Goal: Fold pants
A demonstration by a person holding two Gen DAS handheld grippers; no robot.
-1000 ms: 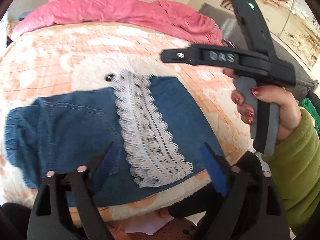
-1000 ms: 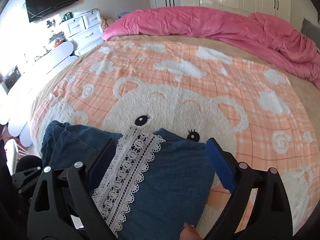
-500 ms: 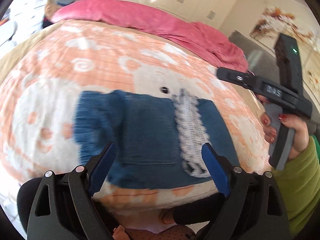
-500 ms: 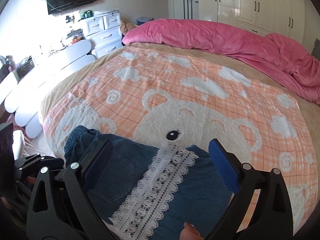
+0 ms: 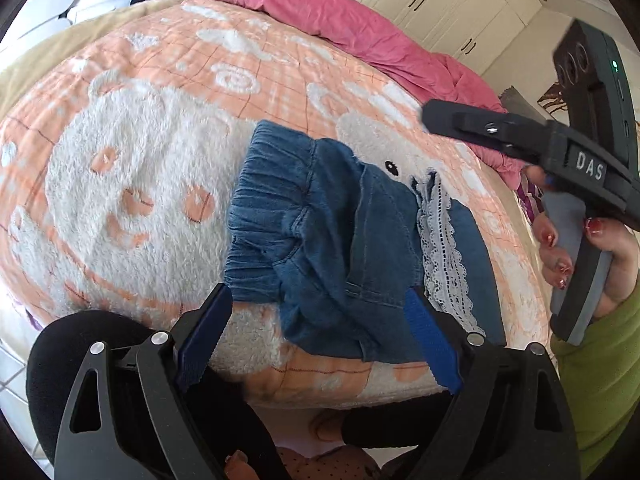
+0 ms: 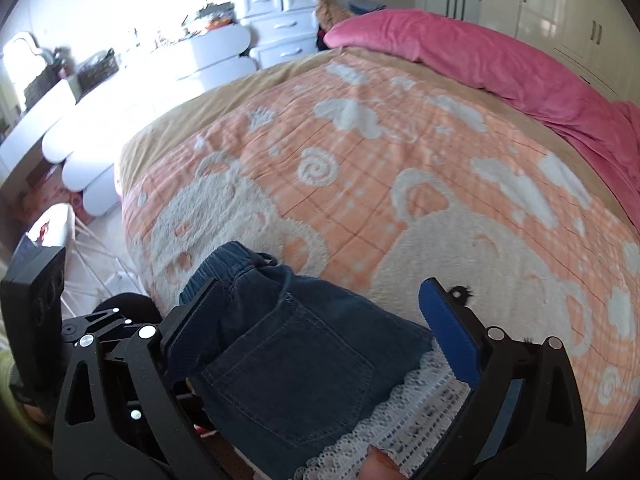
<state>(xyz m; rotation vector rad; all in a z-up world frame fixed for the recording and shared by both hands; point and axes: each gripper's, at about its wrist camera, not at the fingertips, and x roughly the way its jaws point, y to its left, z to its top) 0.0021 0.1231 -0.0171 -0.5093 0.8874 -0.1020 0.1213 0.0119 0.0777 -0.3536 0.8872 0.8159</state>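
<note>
Small blue denim pants (image 5: 340, 248) with a white lace band (image 5: 440, 248) lie folded near the front edge of the bed, elastic waistband to the left. My left gripper (image 5: 318, 294) hovers open over their near edge, and no pad touches the cloth. My right gripper (image 6: 320, 286) stands wide open above the back pocket (image 6: 304, 360), with the lace band (image 6: 400, 436) below its right finger and nothing pinched. In the left wrist view, the right gripper's black frame (image 5: 560, 152) sits to the right of the pants, in a hand with red nails and a green sleeve.
The pants rest on a peach blanket with white bears (image 5: 140, 160). A pink duvet (image 5: 360, 28) is bunched along the far side. White wardrobes (image 5: 460, 0) stand behind, with white drawers (image 6: 280, 12) and rounded white furniture (image 6: 120, 112) to the left. Dark-clad legs (image 5: 80, 368) stand at the bed's edge.
Both grippers have swung left along the pants, rolling as they went. The waistband now sits mid-frame in the left view and the back pocket under the right gripper. The pants lie as before.
</note>
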